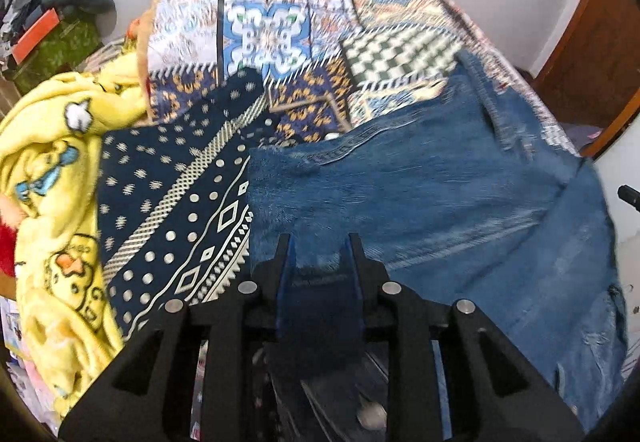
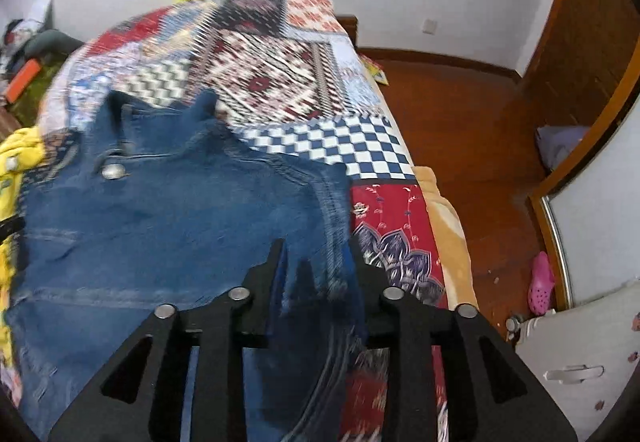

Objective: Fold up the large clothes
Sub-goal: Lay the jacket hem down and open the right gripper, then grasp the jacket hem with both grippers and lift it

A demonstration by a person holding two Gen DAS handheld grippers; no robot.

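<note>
So there's a pair of blue jeans (image 1: 420, 202) spread out on a bed covered with a patchwork quilt (image 1: 272, 38), waistband end with the metal button (image 2: 114, 171) pointing away from the cameras. Both claws are angled down at the near edge of the denim.

The left claw (image 1: 320, 254) has its jaws a little apart, with denim sitting in the gap between the fingers. Whether the pads are actually pinching it, I can't tell (the picture is pretty smeared right there). Same story for the right claw (image 2: 316, 258): jaws narrowly parted over the right-hand seam of the jeans, fabric between them, grip unclear.

To the left of the jeans lies a dark navy cloth with white dots and diamond patterns (image 1: 172, 202), touching the denim's edge, and beyond that a yellow fleece blanket with cartoon ducks (image 1: 56, 202) bunched up in a heap. On the right side of the bed there's a wooden floor (image 2: 472, 130) with a pink clog (image 2: 541, 284) lying on it, near a white cabinet (image 2: 576, 358).
</note>
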